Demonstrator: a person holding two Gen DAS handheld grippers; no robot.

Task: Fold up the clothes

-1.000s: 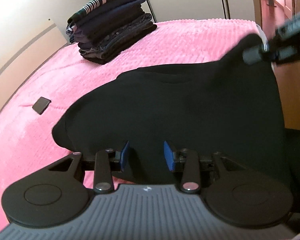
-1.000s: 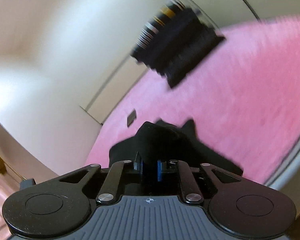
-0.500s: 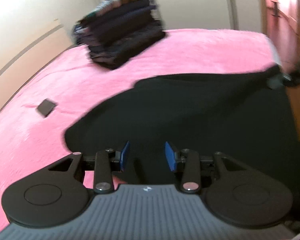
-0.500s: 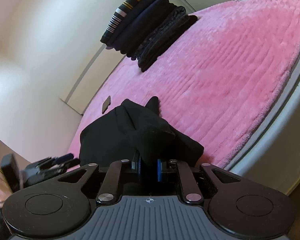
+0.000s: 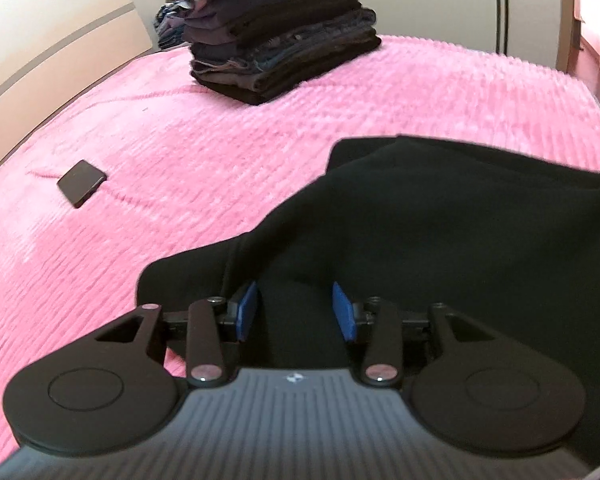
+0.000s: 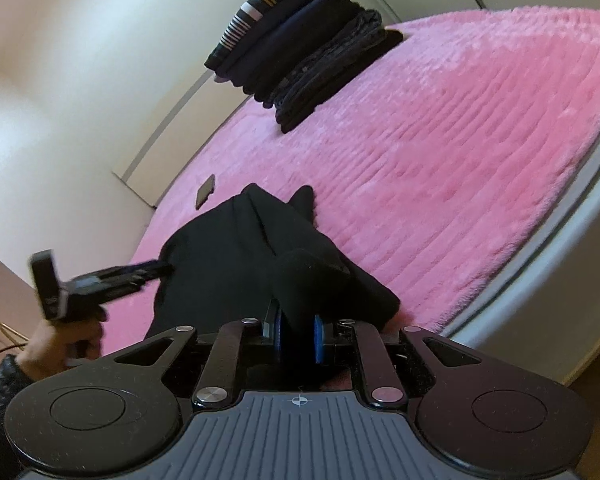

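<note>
A black garment [image 5: 440,232] lies spread over the near part of the pink bed; it also shows in the right wrist view [image 6: 228,256]. My left gripper [image 5: 295,311] has its blue pads apart with black cloth lying between them. In the right wrist view the left gripper [image 6: 156,270] reaches the garment's left edge. My right gripper [image 6: 296,334] is shut on a bunched fold of the black garment at the bed's near edge.
A tall stack of folded dark clothes [image 5: 276,40] stands at the far side of the pink bedspread [image 5: 180,152]; it also shows in the right wrist view [image 6: 300,44]. A small dark flat object [image 5: 82,182] lies at the left. The bed's white rim [image 6: 560,288] curves at the right.
Both grippers have carried the black garment further onto the bed and lowered it. The right gripper stays shut on its fold. The left gripper's pads stay apart.
</note>
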